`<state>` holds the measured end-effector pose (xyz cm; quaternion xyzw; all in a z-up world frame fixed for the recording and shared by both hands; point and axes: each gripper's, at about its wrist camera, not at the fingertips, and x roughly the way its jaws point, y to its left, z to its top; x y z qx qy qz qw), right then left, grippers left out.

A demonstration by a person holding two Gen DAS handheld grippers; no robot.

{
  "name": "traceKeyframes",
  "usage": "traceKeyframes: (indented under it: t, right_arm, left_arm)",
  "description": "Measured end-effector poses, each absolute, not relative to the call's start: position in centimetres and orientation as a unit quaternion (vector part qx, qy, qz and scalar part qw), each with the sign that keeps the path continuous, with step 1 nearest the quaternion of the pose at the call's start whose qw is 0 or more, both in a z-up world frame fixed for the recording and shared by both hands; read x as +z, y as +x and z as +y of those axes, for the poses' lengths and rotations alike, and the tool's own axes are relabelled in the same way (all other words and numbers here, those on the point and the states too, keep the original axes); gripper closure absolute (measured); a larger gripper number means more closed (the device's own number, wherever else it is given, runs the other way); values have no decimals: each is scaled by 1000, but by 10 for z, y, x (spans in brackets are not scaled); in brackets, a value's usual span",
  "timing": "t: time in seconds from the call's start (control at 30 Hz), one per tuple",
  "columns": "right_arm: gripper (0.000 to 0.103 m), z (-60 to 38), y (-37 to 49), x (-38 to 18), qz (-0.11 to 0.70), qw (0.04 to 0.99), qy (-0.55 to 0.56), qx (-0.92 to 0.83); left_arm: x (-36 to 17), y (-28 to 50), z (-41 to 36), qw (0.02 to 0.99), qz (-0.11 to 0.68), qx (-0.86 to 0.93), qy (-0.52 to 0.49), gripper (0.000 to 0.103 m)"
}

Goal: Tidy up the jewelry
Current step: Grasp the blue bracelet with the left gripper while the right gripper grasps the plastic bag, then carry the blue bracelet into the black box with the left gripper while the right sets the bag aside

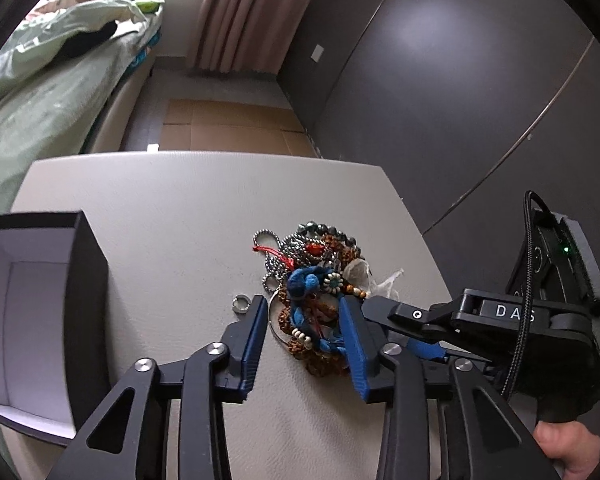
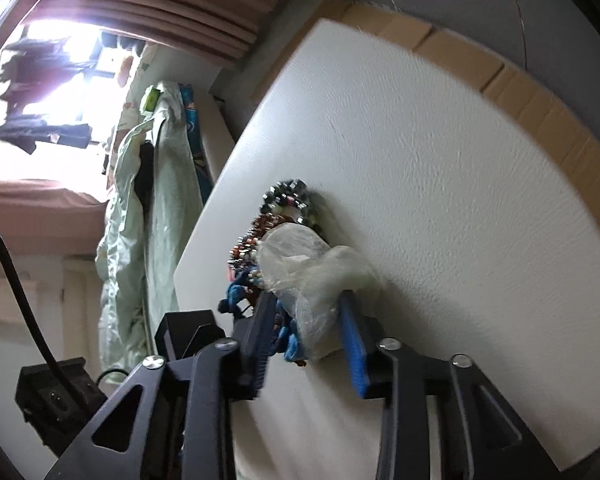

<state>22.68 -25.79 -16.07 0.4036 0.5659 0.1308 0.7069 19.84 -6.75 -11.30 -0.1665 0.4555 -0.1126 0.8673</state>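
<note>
A tangled pile of jewelry [image 1: 314, 280] lies on the pale table [image 1: 172, 216]: bead bracelets, a ball chain, blue cord pieces and a clear plastic bag [image 1: 360, 272]. A small silver ring [image 1: 241, 303] lies just left of the pile. My left gripper [image 1: 304, 312] is open, its blue-padded fingers either side of the pile's near end. My right gripper [image 2: 308, 312] comes in from the right and is open around the plastic bag [image 2: 316, 276] and the blue cords, with the pile [image 2: 288, 204] beyond it. An open black box [image 1: 32, 312] with a white inside stands at the left.
The table's far edge [image 1: 204, 154] drops to a floor with cardboard sheets [image 1: 228, 124]. A bed with green covers [image 1: 40, 92] is at the left, and a dark wall [image 1: 440, 100] at the right. The right gripper's body [image 1: 540, 320] reaches in close beside my left fingers.
</note>
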Motion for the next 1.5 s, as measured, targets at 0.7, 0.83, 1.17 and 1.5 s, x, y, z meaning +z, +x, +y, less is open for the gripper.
traceKeyframes:
  t: [0.7, 0.83, 1.17, 1.5]
  right_arm:
    - [97, -263, 216, -124, 503, 751, 399, 154]
    - [97, -261, 213, -112, 487, 763, 391, 166]
    - [97, -242, 208, -86, 451, 786, 369, 208]
    - [97, -221, 202, -73, 432, 791, 357, 245]
  left_arm:
    - [-78, 177, -62, 882, 404, -148, -193, 96]
    - [-68, 171, -57, 885, 390, -155, -200, 96]
    - [-52, 159, -34, 889, 370, -151, -226, 96]
    - [-39, 142, 16, 898, 346, -110, -249, 96]
